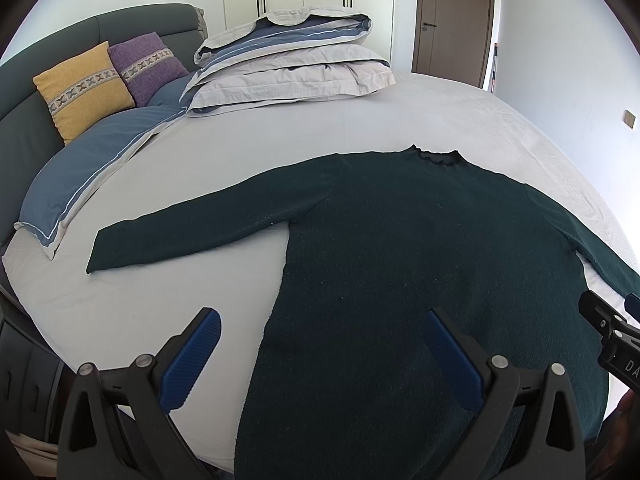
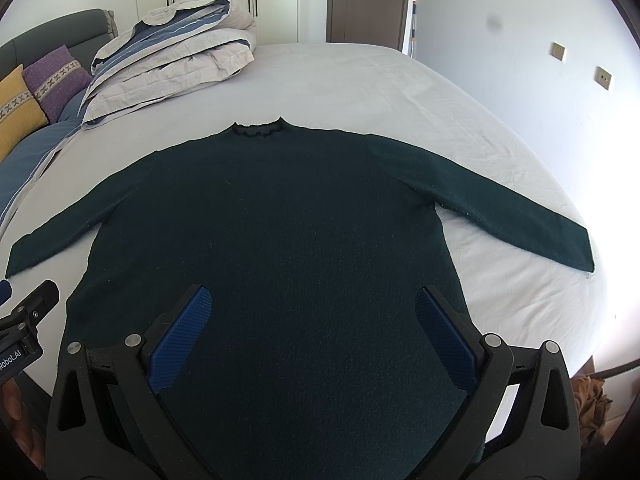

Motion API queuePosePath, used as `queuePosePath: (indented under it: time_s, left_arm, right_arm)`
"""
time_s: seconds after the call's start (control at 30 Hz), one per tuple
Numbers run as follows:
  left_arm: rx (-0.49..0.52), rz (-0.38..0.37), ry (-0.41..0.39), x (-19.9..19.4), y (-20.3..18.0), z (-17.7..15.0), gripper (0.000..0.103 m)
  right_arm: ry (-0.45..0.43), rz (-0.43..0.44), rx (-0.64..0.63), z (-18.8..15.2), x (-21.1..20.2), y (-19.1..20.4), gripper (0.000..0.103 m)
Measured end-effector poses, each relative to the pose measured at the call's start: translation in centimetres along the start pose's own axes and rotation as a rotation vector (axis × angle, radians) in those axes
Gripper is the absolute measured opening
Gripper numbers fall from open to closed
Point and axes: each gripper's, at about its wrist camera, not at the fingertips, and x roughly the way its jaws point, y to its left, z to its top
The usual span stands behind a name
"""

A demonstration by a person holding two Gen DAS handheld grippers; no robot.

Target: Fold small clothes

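Note:
A dark green long-sleeved sweater [image 1: 400, 248] lies flat on the bed, collar away from me, both sleeves spread out to the sides; it also shows in the right wrist view [image 2: 288, 216]. My left gripper [image 1: 320, 328] is open and empty above the sweater's lower left edge. My right gripper [image 2: 312, 308] is open and empty above the lower middle of the sweater body. The right gripper's body shows at the right edge of the left wrist view [image 1: 612, 332], and the left gripper's body at the left edge of the right wrist view [image 2: 24, 320].
The bed has a pale grey sheet [image 1: 280, 136]. A folded duvet [image 1: 288, 60] lies at the far side. Yellow [image 1: 84, 88] and purple [image 1: 148, 64] cushions lean on the grey headboard. A blue pillow [image 1: 88, 176] lies at the left. A brown door [image 1: 452, 20] is behind.

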Motion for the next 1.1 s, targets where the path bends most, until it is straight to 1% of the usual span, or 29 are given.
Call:
queuePosePath:
  time_s: [1.1]
  left_arm:
    - [0.003, -0.001, 0.002, -0.01, -0.15, -0.53, 0.103]
  right_arm:
    - [0.001, 0.001, -0.001, -0.55, -0.09, 0.07, 0.103]
